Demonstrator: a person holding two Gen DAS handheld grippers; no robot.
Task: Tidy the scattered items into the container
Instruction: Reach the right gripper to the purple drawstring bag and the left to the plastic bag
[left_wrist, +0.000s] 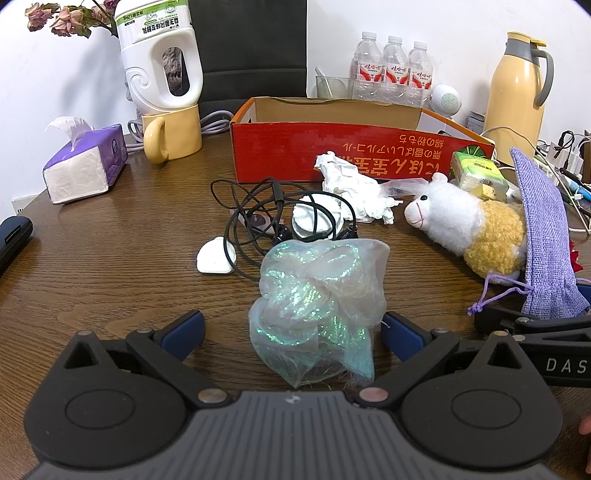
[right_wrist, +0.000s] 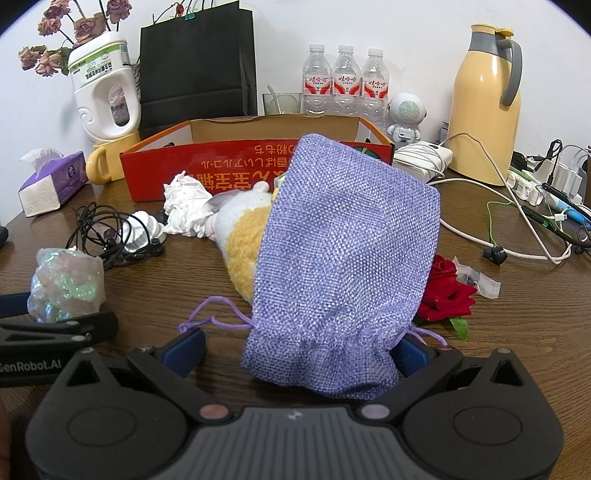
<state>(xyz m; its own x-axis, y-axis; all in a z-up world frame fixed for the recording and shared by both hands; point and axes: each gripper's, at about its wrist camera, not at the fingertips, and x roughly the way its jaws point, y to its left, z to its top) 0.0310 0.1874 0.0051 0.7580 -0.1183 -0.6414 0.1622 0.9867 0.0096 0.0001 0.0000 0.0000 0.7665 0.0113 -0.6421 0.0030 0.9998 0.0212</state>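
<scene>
Your left gripper (left_wrist: 291, 334) stands wide around the iridescent pouch (left_wrist: 317, 310); your right gripper (right_wrist: 295, 354) stands wide around the purple drawstring bag (right_wrist: 343, 258). The red box (left_wrist: 332, 155) sits behind on the bench (left_wrist: 110, 258).

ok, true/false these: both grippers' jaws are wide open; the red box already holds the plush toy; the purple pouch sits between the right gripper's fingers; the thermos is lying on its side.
1. Left gripper and right gripper have their jaws wide open: true.
2. Red box holds the plush toy: false, the toy lies on the table.
3. Purple pouch is between the right gripper's fingers: true.
4. Thermos lies on its side: false, it stands upright.
</scene>
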